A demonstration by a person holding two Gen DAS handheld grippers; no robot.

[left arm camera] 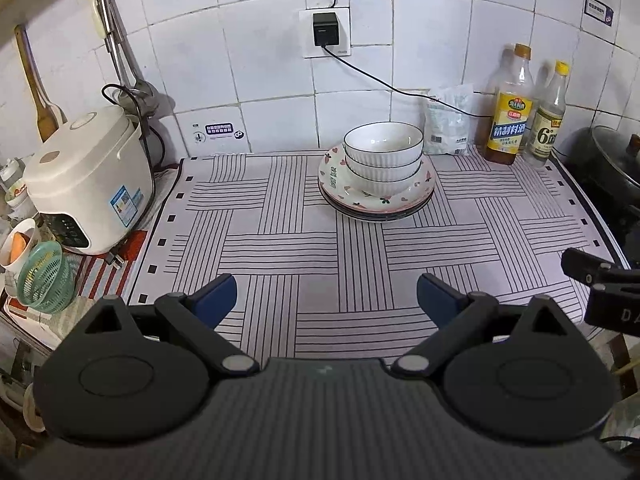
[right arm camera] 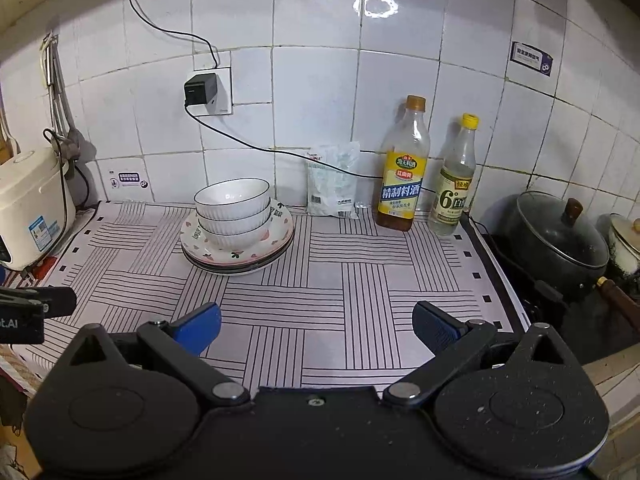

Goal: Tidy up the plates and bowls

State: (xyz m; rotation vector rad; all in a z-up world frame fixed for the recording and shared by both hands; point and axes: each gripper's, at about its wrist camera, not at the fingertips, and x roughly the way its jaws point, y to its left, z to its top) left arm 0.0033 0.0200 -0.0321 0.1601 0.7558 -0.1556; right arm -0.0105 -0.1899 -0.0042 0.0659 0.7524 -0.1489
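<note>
Both grippers hover low over the near edge of the bench (left arm camera: 280, 248), the left gripper (left arm camera: 326, 298) and the right gripper (right arm camera: 316, 322) each spread wide with nothing between their blue pads. Three white ribbed bowls (left arm camera: 383, 156) sit nested in one another on top of a stack of plates (left arm camera: 340, 188), the top plate printed with small hearts, and the whole pile stands toward the back of the striped mat, well apart from both grippers. A rice cooker (left arm camera: 86, 184) stands to the left, while a white packet (right arm camera: 333, 184) and two bottles (right arm camera: 402, 168) line the tiled wall right of the pile.
</note>
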